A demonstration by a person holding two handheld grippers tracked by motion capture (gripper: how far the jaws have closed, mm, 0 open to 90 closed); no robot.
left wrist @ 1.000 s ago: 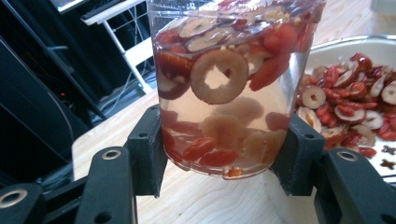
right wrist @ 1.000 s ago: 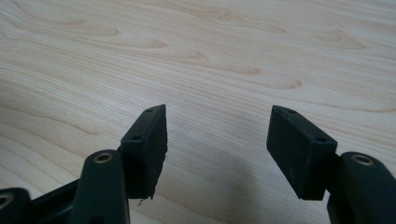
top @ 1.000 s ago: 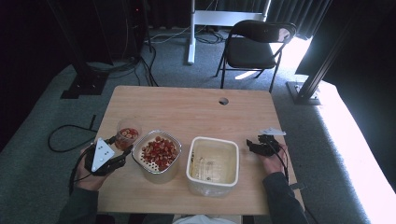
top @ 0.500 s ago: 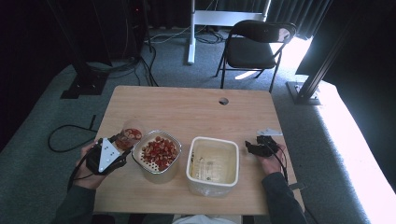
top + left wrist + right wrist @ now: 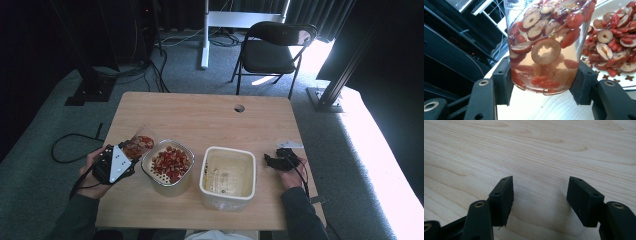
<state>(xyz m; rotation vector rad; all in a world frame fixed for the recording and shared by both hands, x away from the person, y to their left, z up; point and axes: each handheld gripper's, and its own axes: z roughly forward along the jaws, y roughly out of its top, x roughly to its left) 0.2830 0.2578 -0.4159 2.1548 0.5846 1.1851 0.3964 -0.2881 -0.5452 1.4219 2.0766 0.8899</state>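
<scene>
A clear plastic cup (image 5: 546, 45) of red berries and sliced dried fruit in liquid is clamped between the jaws of my left gripper (image 5: 544, 80). In the high view that cup (image 5: 138, 145) tilts toward a round strainer bowl (image 5: 167, 164) holding more of the red fruit, and my left gripper (image 5: 127, 156) sits at the bowl's left side. The bowl's fruit (image 5: 616, 50) lies just right of the cup. My right gripper (image 5: 270, 160) rests low over bare wood near the table's right edge, open, with nothing between its black fingers (image 5: 502, 197).
A cream square container (image 5: 227, 176) stands between the strainer bowl and my right hand. A small white scrap (image 5: 289, 144) lies beyond the right gripper. The wooden table (image 5: 200, 115) has a cable hole (image 5: 239, 108) at the back. A black chair (image 5: 272, 50) stands behind it.
My left gripper has lifted the cup and tipped it toward the strainer bowl. The right gripper has edged slightly left and stayed open.
</scene>
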